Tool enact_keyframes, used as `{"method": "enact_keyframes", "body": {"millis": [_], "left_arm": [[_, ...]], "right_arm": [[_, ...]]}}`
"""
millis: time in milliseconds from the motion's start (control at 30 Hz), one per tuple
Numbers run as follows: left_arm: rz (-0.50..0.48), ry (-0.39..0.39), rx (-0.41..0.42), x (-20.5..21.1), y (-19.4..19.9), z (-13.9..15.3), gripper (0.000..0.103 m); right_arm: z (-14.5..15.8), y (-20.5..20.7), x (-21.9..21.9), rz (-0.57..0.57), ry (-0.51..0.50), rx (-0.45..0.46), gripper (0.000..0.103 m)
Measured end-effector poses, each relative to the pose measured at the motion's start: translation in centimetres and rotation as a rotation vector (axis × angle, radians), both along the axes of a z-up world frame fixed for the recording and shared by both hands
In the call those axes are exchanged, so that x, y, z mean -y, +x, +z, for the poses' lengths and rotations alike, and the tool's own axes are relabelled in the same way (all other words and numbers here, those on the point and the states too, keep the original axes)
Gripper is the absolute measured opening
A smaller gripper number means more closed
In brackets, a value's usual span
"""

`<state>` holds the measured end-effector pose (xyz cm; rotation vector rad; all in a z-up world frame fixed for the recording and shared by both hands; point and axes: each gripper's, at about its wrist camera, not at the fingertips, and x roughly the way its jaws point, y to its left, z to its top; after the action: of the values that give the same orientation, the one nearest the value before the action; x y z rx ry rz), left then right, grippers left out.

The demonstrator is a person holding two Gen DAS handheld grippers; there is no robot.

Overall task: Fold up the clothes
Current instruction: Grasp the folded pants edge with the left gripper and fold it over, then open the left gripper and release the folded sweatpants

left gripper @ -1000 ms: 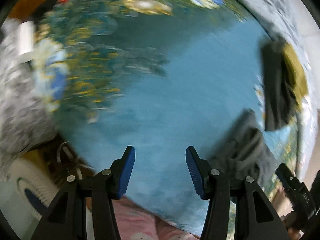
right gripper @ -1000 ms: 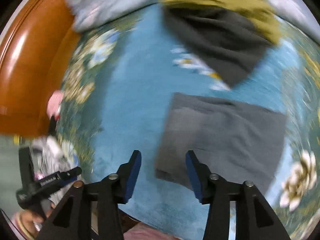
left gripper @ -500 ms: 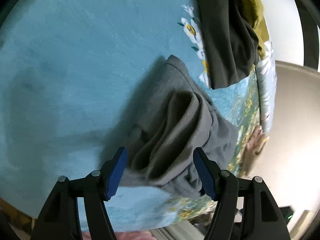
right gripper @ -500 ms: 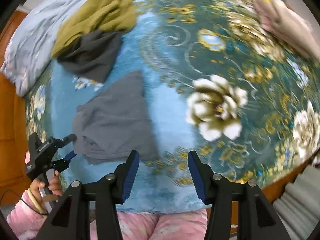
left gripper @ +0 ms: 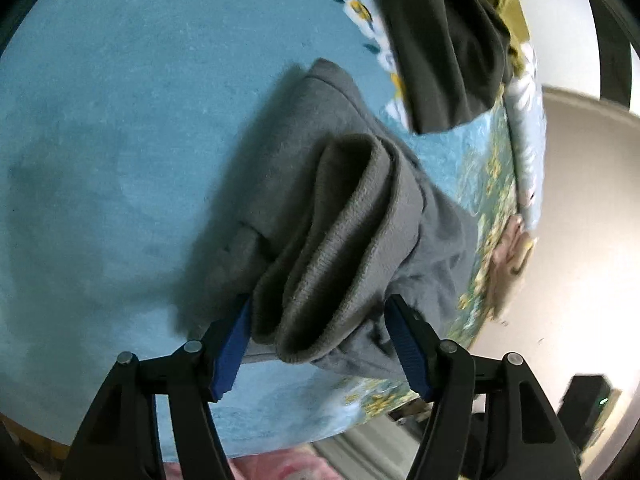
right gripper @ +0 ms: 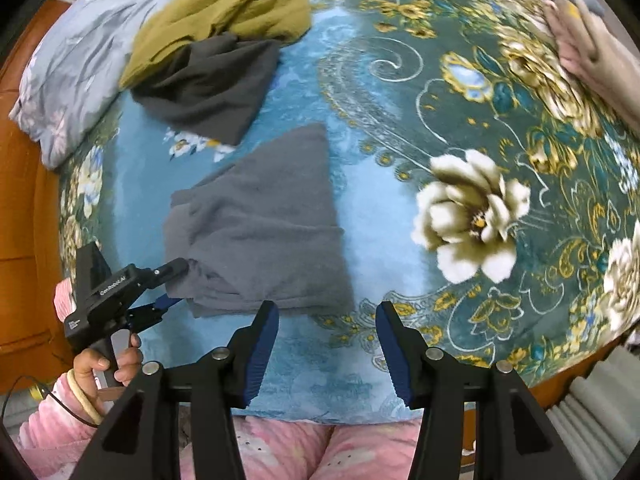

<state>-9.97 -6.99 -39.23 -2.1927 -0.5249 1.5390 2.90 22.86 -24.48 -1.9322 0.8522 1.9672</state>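
Reaching in from the left, the left gripper (right gripper: 170, 284) spreads its jaws wide around the bunched edge of the folded grey garment (right gripper: 264, 232), which lies on the blue floral blanket (right gripper: 400, 120). Further right, the right gripper (right gripper: 326, 344) hovers spread and empty over the blanket near the garment's near edge.

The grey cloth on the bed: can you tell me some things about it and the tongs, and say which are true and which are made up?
1. The left tongs are open around a bunched edge of the grey cloth. True.
2. The right tongs are holding the grey cloth. False: they are open and empty, above the blanket.
3. The mustard cloth lies partly on a dark cloth. True.
4. The grey cloth lies on the white flower. False: it lies beside it, apart.
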Motion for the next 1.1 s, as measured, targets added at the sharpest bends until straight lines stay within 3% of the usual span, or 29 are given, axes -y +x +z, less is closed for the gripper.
{"method": "enact_keyframes", "body": {"millis": [67,167,400,533,667,767,900,1033,1100], "left_arm": [[-0.009,-0.042,0.005,-0.1,0.3,-0.2,0.033],[-0.023,-0.017,-0.041,0.0,0.4,1.5,0.017],[-0.047,0.081,-0.173,0.5,-0.1,6.6,0.015],[0.001,-0.008,-0.131,2.3,-0.9,4.3,0.015],[0.081,-0.066,-0.028,3.0,-0.3,0.7,0.017],[0.054,-0.072,-0.055,1.3,-0.6,1.4,0.017],[-0.057,-0.095,-0.105,-1.3,-1.6,2.8,0.017],[-0.008,-0.159,-0.065,-0.4,-2.7,2.9,0.024],[0.035,-0.192,-0.083,0.6,-3.4,4.2,0.025]], "right_arm": [[-0.1,-0.2,0.0,-0.006,-0.009,0.005,0.054],[-0.3,-0.5,-0.1,-0.016,-0.022,0.007,0.054],[-0.8,-1.5,0.3,-0.012,-0.057,-0.008,0.055],[-1.6,-2.0,0.8,0.010,-0.079,0.000,0.054],[-2.8,-2.3,1.2,0.031,-0.104,0.023,0.054],[-3.5,-3.3,1.4,0.041,-0.128,0.015,0.055],[-4.5,-5.6,1.3,0.048,-0.153,-0.007,0.055],[-5.6,-8.6,0.9,0.053,-0.172,-0.032,0.055],[-6.3,-10.3,0.7,0.067,-0.173,-0.041,0.054]]}}
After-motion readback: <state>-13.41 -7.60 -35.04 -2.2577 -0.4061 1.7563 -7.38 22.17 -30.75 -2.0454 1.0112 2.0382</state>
